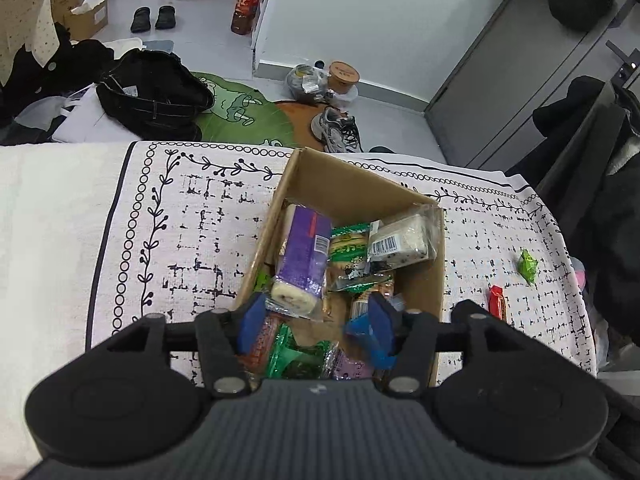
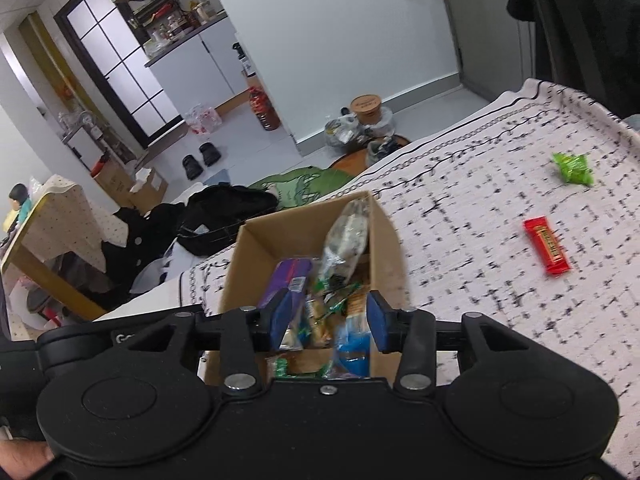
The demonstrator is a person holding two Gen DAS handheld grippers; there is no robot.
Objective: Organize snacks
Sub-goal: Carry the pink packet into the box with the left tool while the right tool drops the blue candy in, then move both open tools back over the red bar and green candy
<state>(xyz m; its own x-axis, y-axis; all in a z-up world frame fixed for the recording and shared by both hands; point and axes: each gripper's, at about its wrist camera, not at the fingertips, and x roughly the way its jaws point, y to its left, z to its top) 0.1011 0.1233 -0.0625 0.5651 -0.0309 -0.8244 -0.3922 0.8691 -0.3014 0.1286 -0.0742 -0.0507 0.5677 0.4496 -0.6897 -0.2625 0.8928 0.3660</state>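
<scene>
Cardboard, plain brown and open-topped, makes the box that already holds most of the snacks: a purple packet, a clear-wrapped cake, crinkly green wrappers. It sits on a white patterned cloth over what looks like a bed or a desk; I cannot tell which. Both tools hang right over it. The left hand-held gripper has its blue pads apart above the heap, clamped on nothing. The right hand-held gripper is likewise parted, with a blue wrapper loose between its pads, seemingly dropping into the box.

Two snacks lie outside the box, off to its right on the cloth: a flat, glossy red bar, its long axis running away from the box's near corner, and beyond it a crumpled green packet. The right tool is the nearer, so I would expect it to reach rightward for the red bar.
</scene>
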